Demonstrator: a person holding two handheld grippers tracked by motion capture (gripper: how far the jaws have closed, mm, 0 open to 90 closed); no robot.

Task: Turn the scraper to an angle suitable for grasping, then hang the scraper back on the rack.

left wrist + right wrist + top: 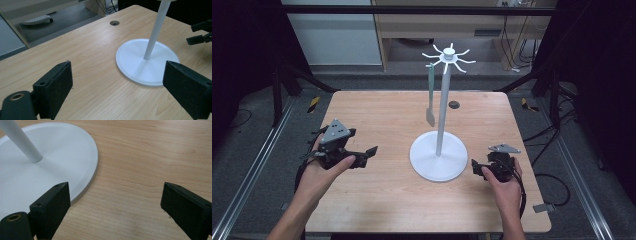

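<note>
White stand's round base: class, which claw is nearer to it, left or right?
Right. The right claw sits almost at the round base rim, open. The left claw is farther off across bare table.

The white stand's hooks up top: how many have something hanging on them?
1. A green spatula hangs from a hook on the left side of the white stand, blade down above the table. The other hooks look bare, though the rear ones are small and hard to see.

No readable text, label or number anywhere.
</note>
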